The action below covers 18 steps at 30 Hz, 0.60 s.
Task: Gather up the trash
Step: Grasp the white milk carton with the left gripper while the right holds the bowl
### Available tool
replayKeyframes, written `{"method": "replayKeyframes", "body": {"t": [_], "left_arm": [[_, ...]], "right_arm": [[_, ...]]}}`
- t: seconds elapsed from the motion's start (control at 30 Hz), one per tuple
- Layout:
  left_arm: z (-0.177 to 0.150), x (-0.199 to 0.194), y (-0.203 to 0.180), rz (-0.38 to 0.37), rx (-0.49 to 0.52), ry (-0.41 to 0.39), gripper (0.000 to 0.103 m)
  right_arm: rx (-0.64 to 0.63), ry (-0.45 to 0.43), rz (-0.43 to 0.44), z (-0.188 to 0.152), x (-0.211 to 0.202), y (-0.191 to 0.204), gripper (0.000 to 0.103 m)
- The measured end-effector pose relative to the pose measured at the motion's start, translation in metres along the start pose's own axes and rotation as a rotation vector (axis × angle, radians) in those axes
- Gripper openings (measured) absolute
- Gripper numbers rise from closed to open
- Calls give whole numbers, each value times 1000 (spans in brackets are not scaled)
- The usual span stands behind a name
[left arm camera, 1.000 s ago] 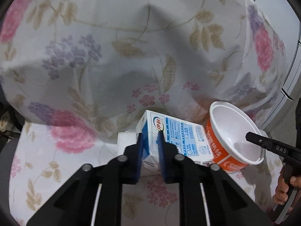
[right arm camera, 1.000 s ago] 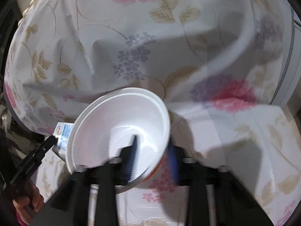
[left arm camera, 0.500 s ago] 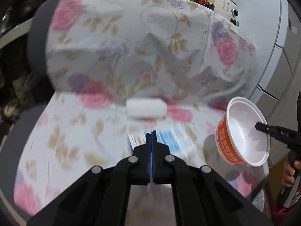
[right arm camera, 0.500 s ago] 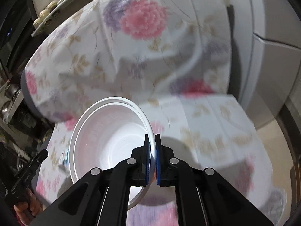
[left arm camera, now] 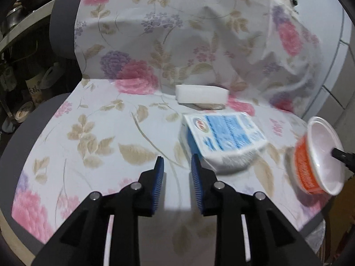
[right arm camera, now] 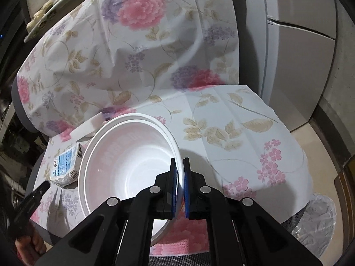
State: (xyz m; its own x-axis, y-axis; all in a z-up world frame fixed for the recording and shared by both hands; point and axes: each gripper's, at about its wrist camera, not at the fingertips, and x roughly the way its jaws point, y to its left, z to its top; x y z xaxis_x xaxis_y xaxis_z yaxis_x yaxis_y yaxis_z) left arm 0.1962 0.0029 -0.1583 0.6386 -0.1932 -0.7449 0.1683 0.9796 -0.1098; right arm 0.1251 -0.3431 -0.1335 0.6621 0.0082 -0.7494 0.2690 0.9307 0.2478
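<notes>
A blue and white milk carton (left arm camera: 221,137) lies on its side on the floral chair seat; it also shows in the right wrist view (right arm camera: 65,166). My left gripper (left arm camera: 177,166) is open and empty, just in front and left of the carton. My right gripper (right arm camera: 180,166) is shut on the rim of an orange and white noodle bowl (right arm camera: 128,161) and holds it above the seat. The bowl (left arm camera: 317,159) shows at the right edge of the left wrist view.
A white foam block (left arm camera: 200,93) lies at the back of the seat below the cloth-covered backrest (left arm camera: 177,33). A clear plastic bag (right arm camera: 317,221) hangs past the seat's right front edge. A grey cabinet (right arm camera: 299,55) stands on the right. Cluttered shelves (left arm camera: 20,55) stand on the left.
My left gripper let go of the carton, pulled back and opened; the carton now lies on the seat. My right gripper closed on the bowl's rim and lifted it back.
</notes>
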Motion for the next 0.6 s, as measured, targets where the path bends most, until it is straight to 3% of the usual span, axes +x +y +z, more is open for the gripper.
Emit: {"method": "replayKeyframes", "body": {"t": [0.2, 0.4, 0.47, 0.53, 0.6], "left_arm": [[-1, 17, -13, -70, 58, 58, 24], [-12, 14, -69, -254, 205, 85, 24], [-14, 9, -88, -297, 264, 83, 37], [-14, 1, -96, -273, 292, 43, 86], [-11, -10, -95, -246, 296, -20, 96]], "right_arm": [[-16, -3, 0, 3, 0, -2, 6], [-31, -14, -14, 5, 0, -10, 6], [-26, -17, -21, 7, -1, -15, 6], [-21, -12, -15, 8, -1, -20, 6], [-17, -2, -3, 8, -2, -25, 6]]}}
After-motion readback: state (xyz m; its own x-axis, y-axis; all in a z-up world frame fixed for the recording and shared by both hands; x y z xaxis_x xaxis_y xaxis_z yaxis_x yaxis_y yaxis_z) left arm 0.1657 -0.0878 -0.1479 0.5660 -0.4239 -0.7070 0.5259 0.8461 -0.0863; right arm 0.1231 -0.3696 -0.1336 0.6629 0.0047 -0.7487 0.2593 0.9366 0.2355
